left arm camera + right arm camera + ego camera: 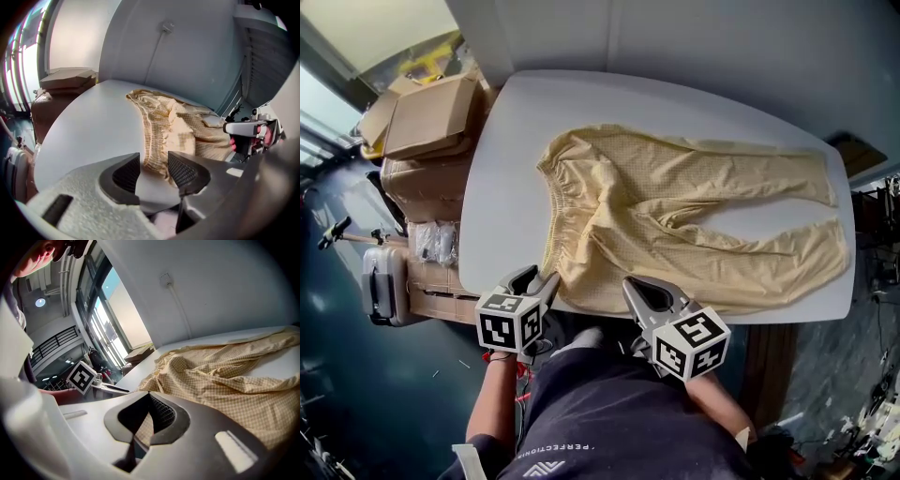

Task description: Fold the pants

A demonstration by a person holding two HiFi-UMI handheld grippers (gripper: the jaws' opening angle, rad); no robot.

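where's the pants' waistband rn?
Head view: the waistband is the left end of the pants on the white table. Its near end lies just ahead of the open left gripper.

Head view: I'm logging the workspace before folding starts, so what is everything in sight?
table: one, white, centre, bearing the pants
pants: one, pale yellow checked, spread flat on the table, waistband left, legs right
cardboard boxes: several, brown, stacked left of the table
suitcase: one, grey, on the floor at lower left
left gripper: one, grey, open, at the near table edge by the waistband
right gripper: one, grey, shut, tips at the near edge of the pants
person's clothing: dark, bottom centre
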